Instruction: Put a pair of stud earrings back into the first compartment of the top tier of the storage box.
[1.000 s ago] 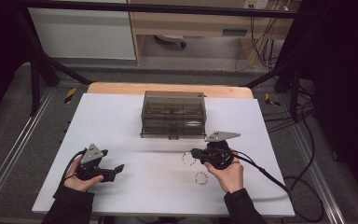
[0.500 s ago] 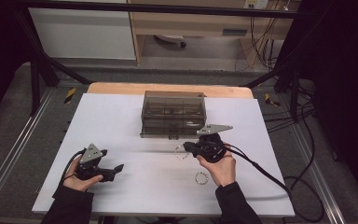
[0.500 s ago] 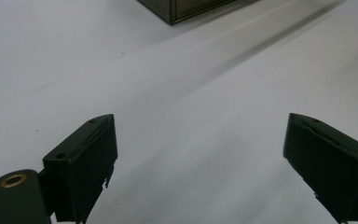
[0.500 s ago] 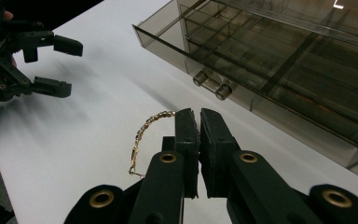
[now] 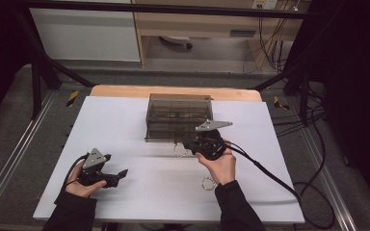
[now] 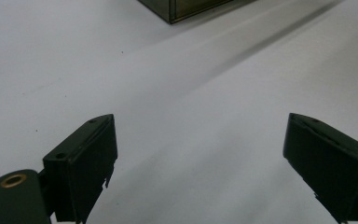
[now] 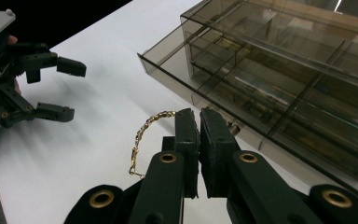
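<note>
My right tongs (image 7: 199,116) are showing matt black jaws with brass-coloured rivets, and they are pinching a gold chain bracelet (image 7: 145,134) of small beaded links. At the upper right of the right gripper view, the compartment box (image 7: 279,70) is looking smoky brown and see-through. The table (image 5: 125,125) is showing plain white, with a pale wooden strip along its far edge. My left tongs (image 5: 120,174) are black too, wearing a grey plate. A second ring-shaped bracelet (image 5: 208,183) is glinting pale at lower centre of the high view.
</note>
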Action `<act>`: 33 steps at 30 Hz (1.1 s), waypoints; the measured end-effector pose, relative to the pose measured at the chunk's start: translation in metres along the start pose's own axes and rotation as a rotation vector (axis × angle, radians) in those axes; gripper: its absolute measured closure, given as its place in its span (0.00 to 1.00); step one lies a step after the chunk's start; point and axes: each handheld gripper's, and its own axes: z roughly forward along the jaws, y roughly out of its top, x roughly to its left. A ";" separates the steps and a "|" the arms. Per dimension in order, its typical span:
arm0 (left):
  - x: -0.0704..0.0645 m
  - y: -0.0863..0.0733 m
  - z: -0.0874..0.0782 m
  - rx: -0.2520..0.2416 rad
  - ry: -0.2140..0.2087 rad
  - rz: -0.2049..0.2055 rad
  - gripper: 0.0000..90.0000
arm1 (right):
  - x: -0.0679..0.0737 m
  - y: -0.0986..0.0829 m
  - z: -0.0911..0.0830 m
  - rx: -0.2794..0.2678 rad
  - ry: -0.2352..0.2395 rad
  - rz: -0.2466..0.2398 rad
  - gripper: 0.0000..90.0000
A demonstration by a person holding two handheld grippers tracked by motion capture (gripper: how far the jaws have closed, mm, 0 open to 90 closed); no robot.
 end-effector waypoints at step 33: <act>0.001 0.000 -0.001 -0.003 0.000 -0.005 0.11 | 0.007 0.045 0.045 -0.017 -0.026 0.000 0.96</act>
